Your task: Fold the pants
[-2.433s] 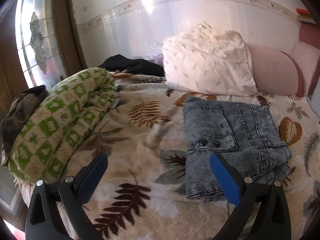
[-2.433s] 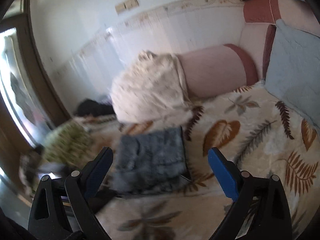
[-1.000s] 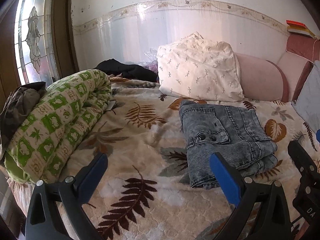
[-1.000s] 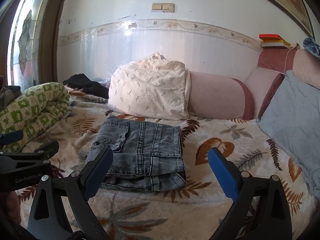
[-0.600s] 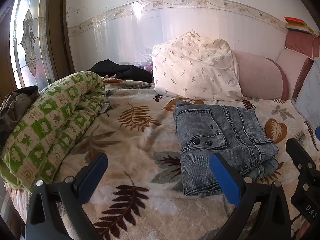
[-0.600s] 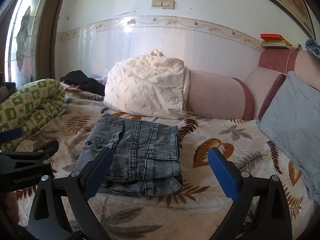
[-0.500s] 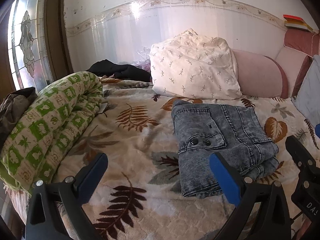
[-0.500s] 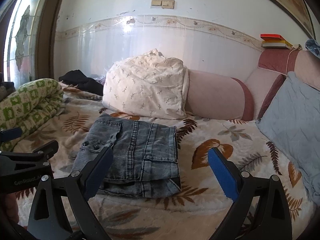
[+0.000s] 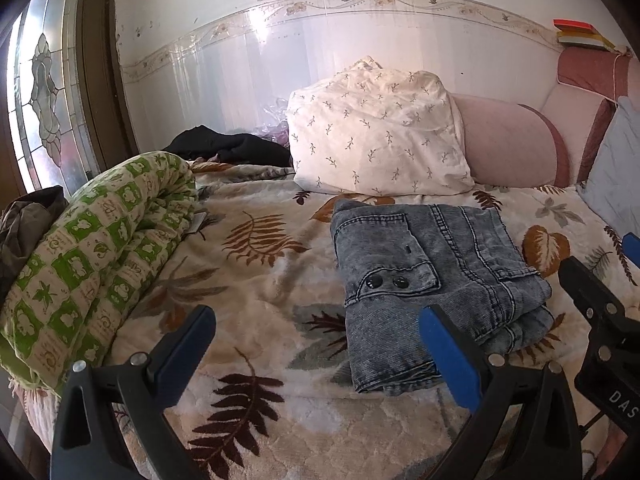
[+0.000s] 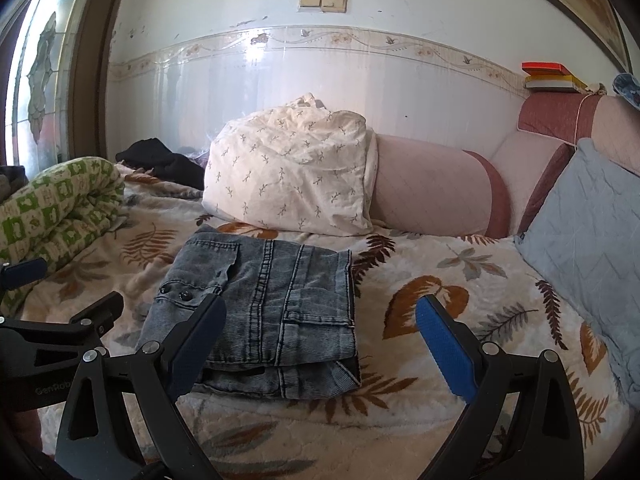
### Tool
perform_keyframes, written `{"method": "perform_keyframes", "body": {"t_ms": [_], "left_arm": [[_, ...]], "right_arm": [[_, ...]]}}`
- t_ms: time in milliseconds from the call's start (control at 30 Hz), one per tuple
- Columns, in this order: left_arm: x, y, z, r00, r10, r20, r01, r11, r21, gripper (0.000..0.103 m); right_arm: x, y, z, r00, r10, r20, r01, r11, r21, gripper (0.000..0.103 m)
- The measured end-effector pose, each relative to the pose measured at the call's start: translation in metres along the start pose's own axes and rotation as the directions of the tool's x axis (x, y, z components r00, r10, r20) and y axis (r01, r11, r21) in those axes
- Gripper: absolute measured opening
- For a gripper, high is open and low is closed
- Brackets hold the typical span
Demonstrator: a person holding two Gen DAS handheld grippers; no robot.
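Grey-blue denim pants [image 9: 432, 276] lie folded in a compact stack on the leaf-patterned bedspread [image 9: 256, 276]; they also show in the right wrist view [image 10: 268, 304]. My left gripper [image 9: 316, 340] is open and empty, held above the bed near its front, with the pants just beyond its right finger. My right gripper [image 10: 320, 328] is open and empty, held back from the stack's near edge. Neither gripper touches the pants.
A rolled green-and-cream quilt [image 9: 92, 256] lies along the left. A white patterned pillow [image 9: 376, 148], a pink bolster [image 9: 508, 144] and dark clothes [image 9: 228, 148] sit at the back by the wall. A blue cushion [image 10: 592, 232] leans at the right.
Both grippers have drawn back and risen from the folded pants, and the views have steadied. The pants have not moved. Both grippers stayed open.
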State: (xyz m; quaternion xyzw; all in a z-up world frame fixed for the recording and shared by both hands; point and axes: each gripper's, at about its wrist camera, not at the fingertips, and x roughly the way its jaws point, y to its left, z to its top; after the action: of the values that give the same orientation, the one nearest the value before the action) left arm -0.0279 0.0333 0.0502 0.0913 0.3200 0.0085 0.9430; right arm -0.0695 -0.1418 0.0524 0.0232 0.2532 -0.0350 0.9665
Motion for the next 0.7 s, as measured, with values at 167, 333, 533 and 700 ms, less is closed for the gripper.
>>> {"method": "perform_keyframes", "body": {"t_ms": [167, 333, 533, 700], "left_arm": [[0.0000, 0.0001, -0.0007, 1.000, 0.001, -0.001, -0.001, 1.000, -0.003, 0.103], [0.0007, 0.0003, -0.0009, 1.000, -0.002, -0.004, 0.002, 1.000, -0.001, 0.103], [0.0021, 0.0007, -0.0017, 1.000, 0.001, -0.004, -0.001, 1.000, 0.000, 0.103], [0.0029, 0.0017, -0.0013, 1.000, -0.003, -0.005, 0.003, 1.000, -0.001, 0.103]], "right_arm": [[0.0024, -0.0004, -0.0013, 1.000, -0.001, -0.007, 0.001, 1.000, 0.003, 0.096], [0.0044, -0.0007, -0.0024, 1.000, 0.000, -0.014, 0.000, 1.000, 0.005, 0.096], [0.0073, -0.0015, -0.0037, 1.000, 0.006, -0.025, -0.005, 1.000, 0.018, 0.096], [0.0083, -0.0019, -0.0040, 1.000, 0.007, -0.028, -0.007, 1.000, 0.020, 0.096]]}}
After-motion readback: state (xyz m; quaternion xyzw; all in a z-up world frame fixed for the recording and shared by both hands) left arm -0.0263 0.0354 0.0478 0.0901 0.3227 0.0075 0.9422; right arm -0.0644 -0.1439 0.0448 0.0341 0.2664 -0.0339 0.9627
